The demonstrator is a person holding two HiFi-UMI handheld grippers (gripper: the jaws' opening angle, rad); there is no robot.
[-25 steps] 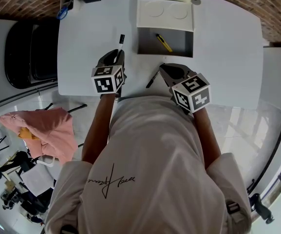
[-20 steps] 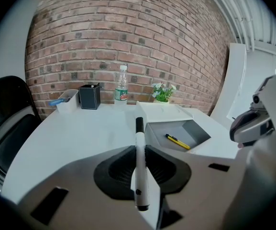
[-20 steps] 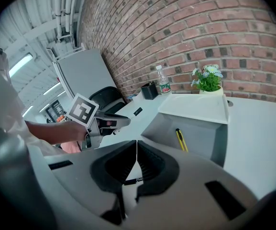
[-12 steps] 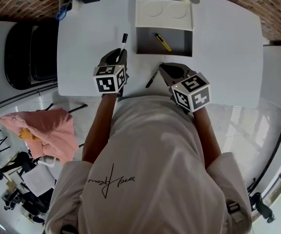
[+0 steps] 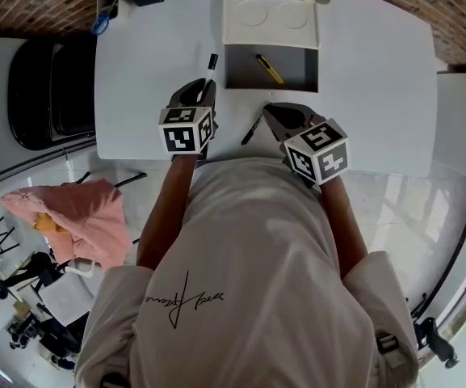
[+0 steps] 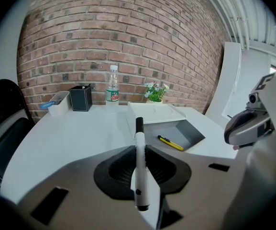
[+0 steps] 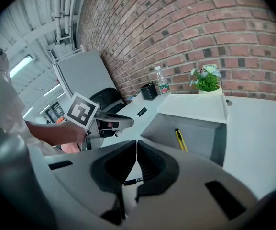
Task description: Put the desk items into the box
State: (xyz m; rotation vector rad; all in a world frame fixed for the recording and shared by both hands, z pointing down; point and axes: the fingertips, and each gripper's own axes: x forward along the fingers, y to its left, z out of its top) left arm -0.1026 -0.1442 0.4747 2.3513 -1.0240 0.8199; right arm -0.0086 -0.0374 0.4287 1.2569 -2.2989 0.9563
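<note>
Left gripper (image 6: pixel 138 147) is clamped on the white marker (image 6: pixel 140 176), with the black cap pointing far toward the open box (image 5: pixel 271 88). The marker is over the table (image 5: pixel 152 63), left of the box and near of it, not yet above the opening. Right gripper (image 7: pixel 137 145) is pinched together on nothing. The black pen (image 5: pixel 253 129) lies on the table just left of it, near of the box. A yellow pen (image 5: pixel 270 69) is already inside.

Watch for:
- If you let go before the cap clears the box's near wall, the marker likely lands on the rim and rolls away.
- The barrel is round and smooth, so a knock of the cap on the wall could swivel it in your grip.
- If your right gripper brushes the black pen, it could roll toward the near table edge.

Hard to see:
- The marker cube covers your grip from above.
- How high the marker is above the table is unclear.
- The black pen's near end is tucked under your right gripper.
</note>
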